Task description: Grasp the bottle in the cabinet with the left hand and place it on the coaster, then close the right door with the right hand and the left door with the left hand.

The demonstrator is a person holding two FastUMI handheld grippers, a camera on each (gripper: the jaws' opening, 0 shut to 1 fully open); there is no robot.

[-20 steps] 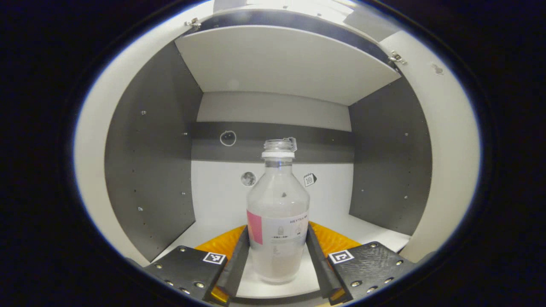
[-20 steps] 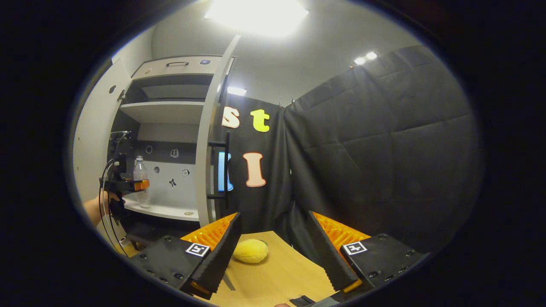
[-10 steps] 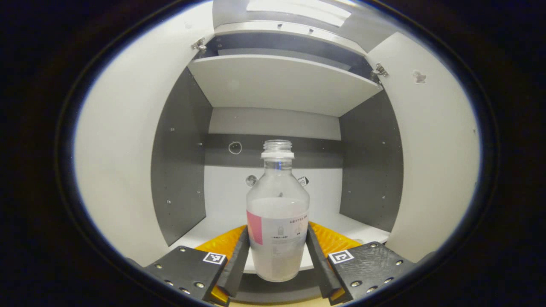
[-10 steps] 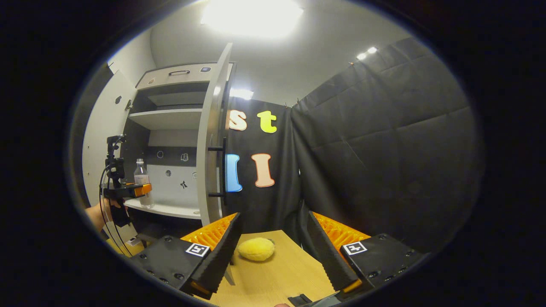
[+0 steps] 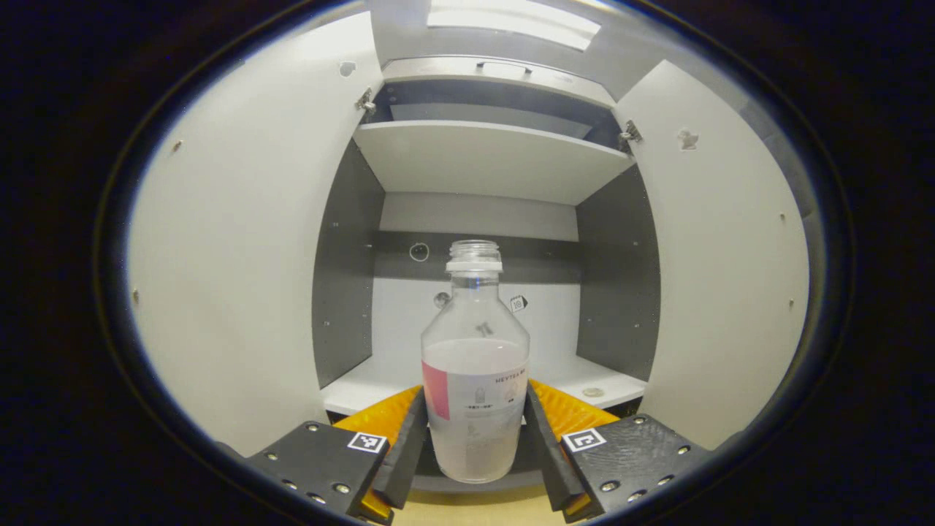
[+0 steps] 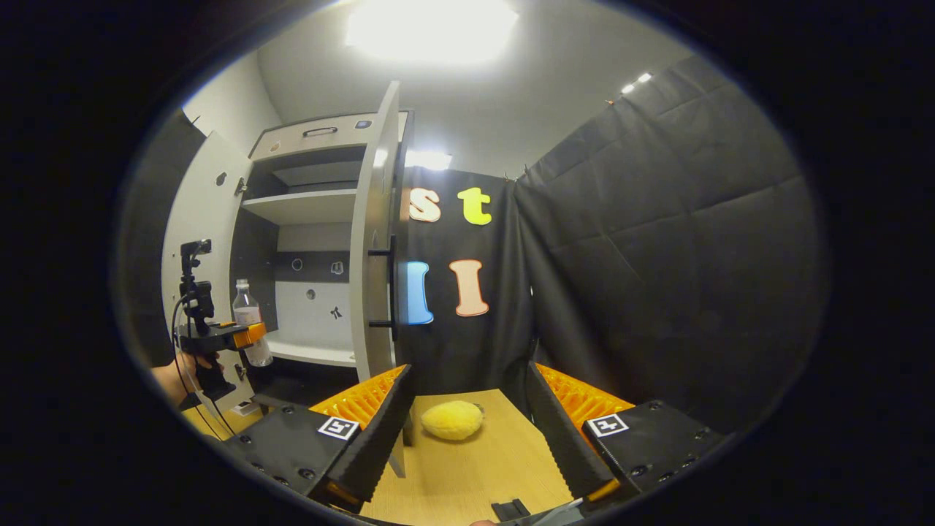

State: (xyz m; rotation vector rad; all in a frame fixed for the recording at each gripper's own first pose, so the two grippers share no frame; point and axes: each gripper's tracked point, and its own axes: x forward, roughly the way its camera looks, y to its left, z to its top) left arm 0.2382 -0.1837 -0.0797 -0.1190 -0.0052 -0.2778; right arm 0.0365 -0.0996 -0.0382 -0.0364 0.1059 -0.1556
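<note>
- My left gripper point(image 5: 475, 438) is closed around the lower body of the bottle point(image 5: 475, 380), a finger pressed on either flank across the labelled band; the bottle stands upright between them.
- In the left gripper view the bottle's base hangs in front of the front edge of the cabinet's lower shelf point(image 5: 365, 383), with a strip of wooden worktop point(image 6: 475, 467) showing under it, so I judge it is out of the cabinet point(image 5: 482, 161) and carried in the air.
- In the right gripper view my left gripper point(image 6: 241, 334) and the bottle point(image 6: 250, 325) sit in front of the open cabinet, between the left door point(image 6: 208, 219) and the right door point(image 6: 372, 241).
- Handling: clear, thin-looking plastic, no cap on the neck, roughly half full of cloudy liquid. I expect modest weight, walls that give if squeezed hard, and a spill if I tip it.
- Where to hold: the straight labelled part low on the body seems right; the shoulder tapers and would slip.
- My right gripper point(image 6: 467, 431) holds nothing, fingers spread wide above the worktop, a yellow soft ball point(image 6: 451, 420) lying beyond them.
- I cannot pick out the coaster for certain; a small dark thing point(image 6: 511, 509) lies at the worktop's near edge.
</note>
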